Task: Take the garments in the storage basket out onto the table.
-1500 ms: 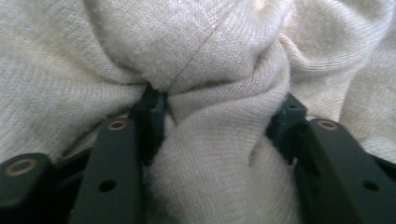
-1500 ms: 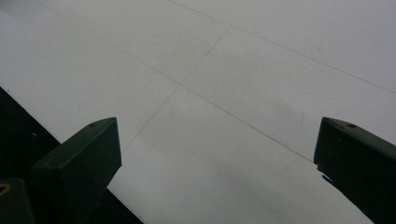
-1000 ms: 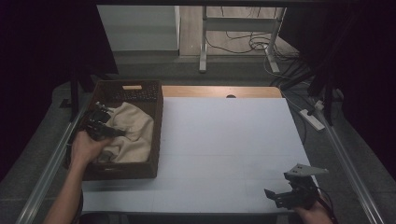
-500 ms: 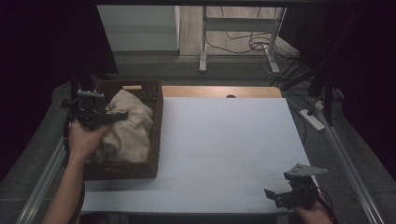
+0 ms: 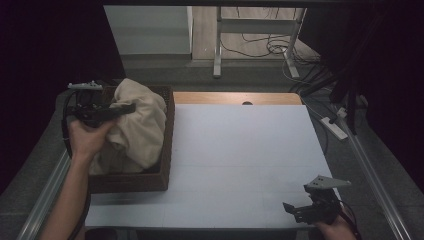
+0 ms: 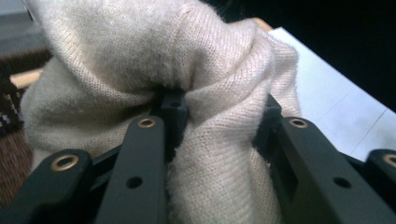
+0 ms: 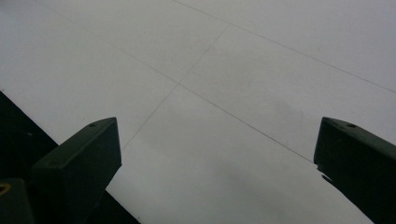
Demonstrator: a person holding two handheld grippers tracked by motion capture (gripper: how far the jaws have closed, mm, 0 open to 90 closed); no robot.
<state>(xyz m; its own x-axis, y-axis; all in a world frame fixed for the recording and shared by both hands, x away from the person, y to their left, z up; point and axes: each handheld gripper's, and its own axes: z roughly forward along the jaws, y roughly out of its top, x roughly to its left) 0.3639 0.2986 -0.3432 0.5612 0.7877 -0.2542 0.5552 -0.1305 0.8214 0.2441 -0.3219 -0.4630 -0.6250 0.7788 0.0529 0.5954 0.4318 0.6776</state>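
Observation:
A cream knitted sweater [image 5: 140, 125] hangs partly lifted out of a dark woven basket [image 5: 135, 182] at the table's left. My left gripper [image 5: 129, 107] is shut on a fold of the sweater [image 6: 219, 140], raised above the basket's far end; the knit bunches between its jaws. Down at the table's near right corner, my right gripper [image 5: 292, 209] rests low and open, nothing between its jaws, over the bare white tabletop [image 7: 224, 102].
The white table [image 5: 245, 155] has a wooden strip [image 5: 235, 98] along its far edge. A power strip [image 5: 336, 128] and cables lie off the right side. Metal rails run along both sides.
My left gripper has risen and moved toward the far end of the basket, pulling the sweater up with it. The right gripper has stayed still.

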